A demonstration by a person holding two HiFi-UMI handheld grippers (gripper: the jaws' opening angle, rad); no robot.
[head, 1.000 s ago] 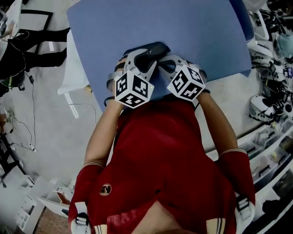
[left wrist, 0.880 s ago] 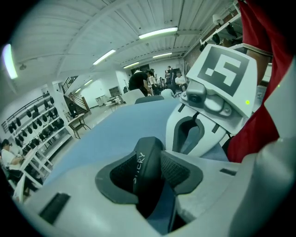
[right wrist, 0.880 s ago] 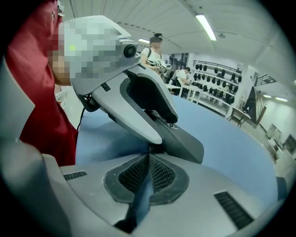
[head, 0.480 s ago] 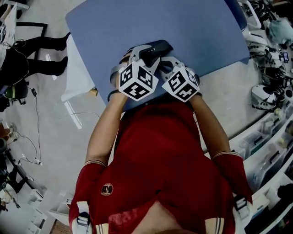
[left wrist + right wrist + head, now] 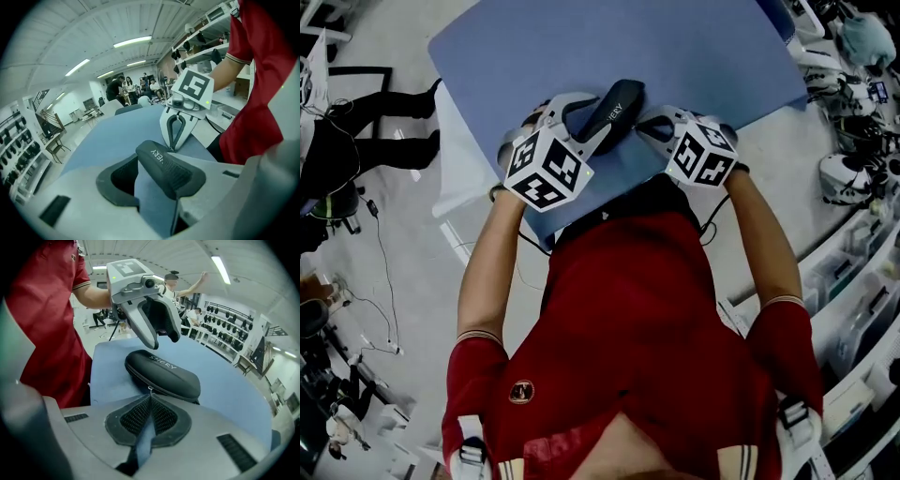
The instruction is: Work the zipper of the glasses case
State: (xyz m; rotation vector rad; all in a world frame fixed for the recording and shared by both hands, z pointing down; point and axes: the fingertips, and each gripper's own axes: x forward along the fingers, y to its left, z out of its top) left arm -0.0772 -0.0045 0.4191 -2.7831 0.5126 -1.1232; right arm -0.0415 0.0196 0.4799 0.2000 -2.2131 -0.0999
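A black zipped glasses case [image 5: 615,105] lies slantwise on the blue mat [image 5: 694,56], near its front edge. My left gripper [image 5: 584,120] is open around the case's near end [image 5: 171,168]: one jaw lies against the case, and mat shows between the case and the other pad [image 5: 117,180]. In the right gripper view it hangs open [image 5: 161,341] over the far end of the case [image 5: 164,373]. My right gripper [image 5: 649,127] is shut, its tips [image 5: 150,397] pinching the small metal zipper pull [image 5: 150,389] on the case's long side.
The mat covers a grey table [image 5: 787,141]. Shelves and bins of equipment [image 5: 853,178] crowd the right side. Cables lie on the floor [image 5: 384,281] at the left. People stand in the room behind [image 5: 126,86]. The person's red shirt [image 5: 628,309] fills the near side.
The two grippers have drawn apart, the left going left and rolling, the right going right. The case now lies more slanted and more of it shows.
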